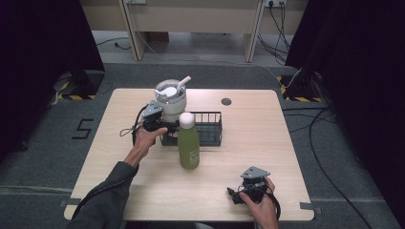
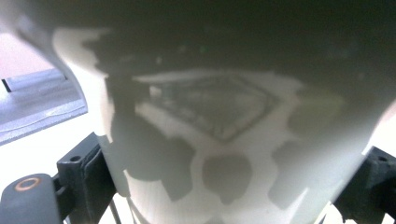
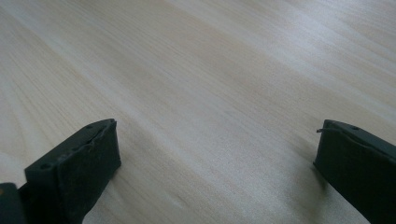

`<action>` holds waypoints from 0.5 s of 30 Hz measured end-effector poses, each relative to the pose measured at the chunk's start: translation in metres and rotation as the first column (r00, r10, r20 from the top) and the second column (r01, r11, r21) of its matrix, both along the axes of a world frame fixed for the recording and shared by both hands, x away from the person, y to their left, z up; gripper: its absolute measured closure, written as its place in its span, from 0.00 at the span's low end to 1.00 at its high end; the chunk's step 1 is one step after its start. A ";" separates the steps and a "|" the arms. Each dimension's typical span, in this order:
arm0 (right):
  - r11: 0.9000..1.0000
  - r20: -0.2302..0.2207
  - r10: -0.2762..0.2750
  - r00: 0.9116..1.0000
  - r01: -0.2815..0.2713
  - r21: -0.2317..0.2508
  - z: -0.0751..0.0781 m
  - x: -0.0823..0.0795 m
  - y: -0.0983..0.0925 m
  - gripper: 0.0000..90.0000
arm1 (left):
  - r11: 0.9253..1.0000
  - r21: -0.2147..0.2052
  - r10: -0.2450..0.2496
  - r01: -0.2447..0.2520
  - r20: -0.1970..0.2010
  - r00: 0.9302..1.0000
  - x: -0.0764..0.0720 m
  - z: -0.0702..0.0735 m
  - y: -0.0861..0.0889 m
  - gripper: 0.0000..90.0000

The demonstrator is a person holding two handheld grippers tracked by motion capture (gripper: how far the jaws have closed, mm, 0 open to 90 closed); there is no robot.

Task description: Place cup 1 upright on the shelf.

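Standing at the middle of the high view: a white insulated tumbler with lid and straw (image 1: 170, 99), rising at the left end of a black wire basket (image 1: 210, 128), whether inside it or just behind it not being clear. Standing just in front of the basket, lower centre of that frame: a tall green bottle with a white cap (image 1: 188, 141), upright on the pale wooden surface (image 1: 248, 143).

Reaching in from the lower left: a dark-sleeved forearm and hand (image 1: 143, 138), holding the left gripper (image 1: 160, 125) against the tumbler's lower left side. Showing up close in the left gripper view what the high view is too small to tell: the tumbler's pale wall (image 2: 233, 140), blurred and shadow-patched, sitting between the two black fingers (image 2: 84, 168) at the lower corners, both appearing to be pressing its sides; fingers spread wide around it.

Resting low at the lower right of the high view: the right gripper (image 1: 237, 194), held by the other hand (image 1: 260, 202), well apart from bottle and basket. Showing in the right gripper view: bare wood grain (image 3: 210, 84) between two black fingers (image 3: 79, 163) standing far apart, holding nothing.
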State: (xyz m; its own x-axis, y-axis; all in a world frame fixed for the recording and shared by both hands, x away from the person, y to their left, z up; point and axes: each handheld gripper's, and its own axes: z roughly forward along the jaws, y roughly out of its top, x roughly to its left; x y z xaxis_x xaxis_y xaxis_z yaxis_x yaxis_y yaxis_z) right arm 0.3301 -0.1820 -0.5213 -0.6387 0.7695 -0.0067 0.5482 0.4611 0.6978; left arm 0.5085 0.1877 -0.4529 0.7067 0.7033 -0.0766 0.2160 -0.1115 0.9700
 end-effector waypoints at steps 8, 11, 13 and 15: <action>1.000 0.000 0.000 1.000 0.000 0.000 0.000 0.000 0.000 0.00 | 1.000 -0.006 0.016 -0.016 0.040 0.999 -0.004 -0.005 -0.004 0.11; 1.000 0.000 0.000 1.000 0.000 0.000 0.000 0.000 0.000 0.00 | 1.000 -0.016 0.018 -0.017 0.044 0.999 -0.004 -0.006 -0.003 0.11; 1.000 0.000 0.000 1.000 0.000 0.000 0.000 0.000 0.000 0.00 | 1.000 -0.013 0.015 -0.014 0.041 0.999 -0.005 -0.005 -0.003 0.11; 1.000 0.000 0.000 1.000 0.000 0.000 0.000 0.000 0.000 0.00 | 1.000 -0.008 0.013 -0.013 0.040 0.999 -0.005 -0.005 -0.003 0.10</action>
State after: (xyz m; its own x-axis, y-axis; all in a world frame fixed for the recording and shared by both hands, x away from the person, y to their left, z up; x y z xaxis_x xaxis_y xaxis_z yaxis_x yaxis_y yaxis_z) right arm 0.3301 -0.1819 -0.5213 -0.6386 0.7695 -0.0064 0.5484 0.4609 0.6977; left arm 0.5035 0.1848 -0.4579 0.7001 0.7120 -0.0539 0.1789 -0.1018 0.9786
